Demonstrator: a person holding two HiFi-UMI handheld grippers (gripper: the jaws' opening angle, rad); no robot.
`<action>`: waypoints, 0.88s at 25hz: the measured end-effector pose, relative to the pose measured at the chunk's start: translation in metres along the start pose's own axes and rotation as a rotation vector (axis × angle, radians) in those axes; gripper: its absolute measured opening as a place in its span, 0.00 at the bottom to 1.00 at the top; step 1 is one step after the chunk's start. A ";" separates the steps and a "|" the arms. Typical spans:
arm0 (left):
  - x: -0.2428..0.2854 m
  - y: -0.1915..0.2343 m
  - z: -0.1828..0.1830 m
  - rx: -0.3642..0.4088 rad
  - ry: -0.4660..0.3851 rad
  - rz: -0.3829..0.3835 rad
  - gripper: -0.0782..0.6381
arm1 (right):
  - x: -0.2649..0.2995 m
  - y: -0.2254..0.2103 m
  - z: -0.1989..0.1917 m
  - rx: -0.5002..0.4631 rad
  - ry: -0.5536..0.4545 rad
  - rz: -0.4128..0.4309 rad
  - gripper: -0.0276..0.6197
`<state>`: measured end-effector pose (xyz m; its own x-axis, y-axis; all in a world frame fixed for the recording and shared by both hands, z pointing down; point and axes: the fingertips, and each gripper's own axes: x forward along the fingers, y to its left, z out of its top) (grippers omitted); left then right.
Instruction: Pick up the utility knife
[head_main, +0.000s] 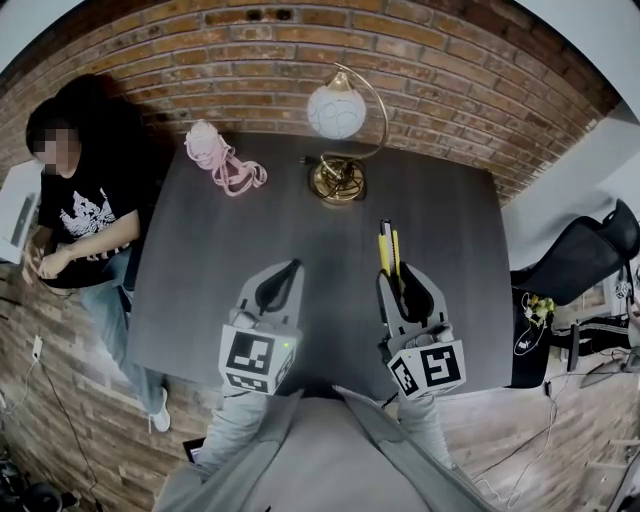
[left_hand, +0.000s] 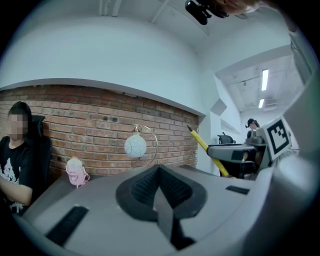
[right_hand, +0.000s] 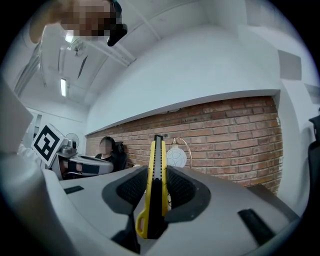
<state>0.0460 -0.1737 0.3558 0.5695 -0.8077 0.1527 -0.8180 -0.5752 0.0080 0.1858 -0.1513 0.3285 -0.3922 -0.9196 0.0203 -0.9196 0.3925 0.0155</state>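
Note:
A yellow and black utility knife (right_hand: 156, 187) stands on edge between the pads of my right gripper (right_hand: 156, 184), which is shut on it. In the head view the utility knife (head_main: 387, 249) sticks out past the right gripper (head_main: 400, 283), held above the dark table (head_main: 200, 260) and pointing toward the brick wall. In the left gripper view the knife (left_hand: 207, 148) shows at the right as a slanted yellow bar. My left gripper (head_main: 277, 287) hovers beside the right one; its jaws (left_hand: 159, 192) are shut with nothing between them.
A brass arc lamp with a white globe (head_main: 337, 112) stands at the table's far middle. A pink toy (head_main: 217, 152) lies at the far left. A person in a black shirt (head_main: 85, 215) sits left of the table. A dark chair (head_main: 580, 258) stands at the right.

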 end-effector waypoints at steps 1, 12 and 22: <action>0.000 0.000 0.001 -0.002 -0.001 0.000 0.13 | 0.000 -0.001 0.000 0.005 0.000 -0.002 0.24; 0.004 0.005 0.003 -0.009 -0.004 0.009 0.13 | 0.003 -0.002 -0.004 0.017 0.009 -0.006 0.25; -0.001 0.011 0.001 -0.012 0.000 0.028 0.13 | 0.003 -0.005 -0.005 0.027 0.010 -0.015 0.24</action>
<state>0.0367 -0.1795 0.3548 0.5467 -0.8232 0.1532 -0.8342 -0.5512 0.0154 0.1895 -0.1560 0.3335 -0.3783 -0.9252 0.0298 -0.9257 0.3781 -0.0114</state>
